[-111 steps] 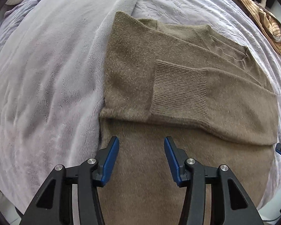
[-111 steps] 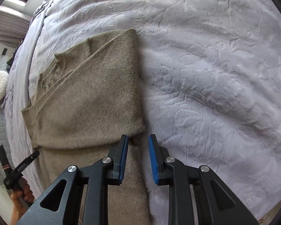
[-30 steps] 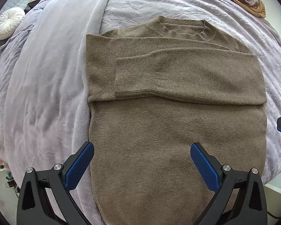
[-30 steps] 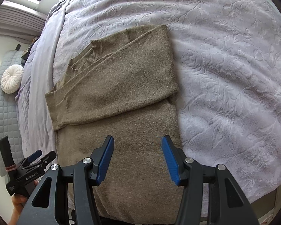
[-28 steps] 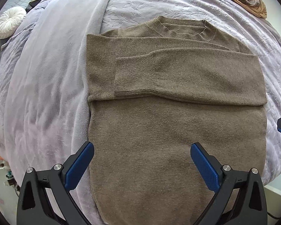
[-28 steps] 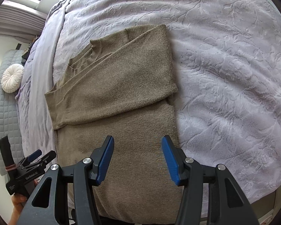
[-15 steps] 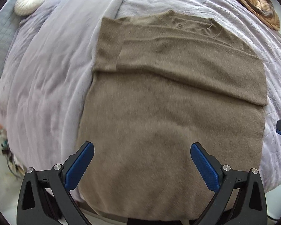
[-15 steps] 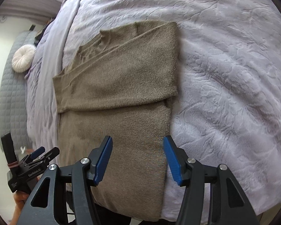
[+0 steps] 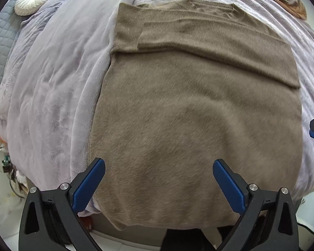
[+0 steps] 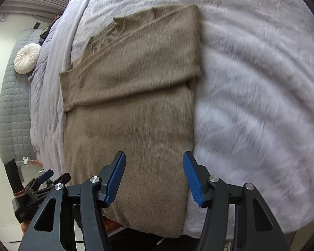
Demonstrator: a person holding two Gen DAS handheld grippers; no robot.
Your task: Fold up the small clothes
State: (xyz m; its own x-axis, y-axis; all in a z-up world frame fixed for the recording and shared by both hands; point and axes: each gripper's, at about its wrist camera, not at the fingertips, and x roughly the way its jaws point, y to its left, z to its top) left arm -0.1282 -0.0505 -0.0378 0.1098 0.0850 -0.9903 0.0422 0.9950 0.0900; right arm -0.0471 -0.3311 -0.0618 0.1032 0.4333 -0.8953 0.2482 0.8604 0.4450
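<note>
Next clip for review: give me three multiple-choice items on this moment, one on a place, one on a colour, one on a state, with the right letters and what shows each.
1. Where does the sweater lie?
A. On the lilac bedspread, its hem at the bed's near edge
B. On the floor
C. Draped over the grey headboard

2. What colour is the round cushion at the head of the bed?
A. Blue
B. Cream white
C. Brown

3. How stand the sweater's sleeves?
A. Spread out to both sides
B. Folded across the chest
C. Rolled up to the elbow

Answers:
1 A: both wrist views show it flat on the bedspread, with the hem hanging just over the near edge.
2 B: the cushion is pale cream against the grey quilted headboard.
3 B: a sleeve with its ribbed cuff lies across the upper body, below the collar.
</note>
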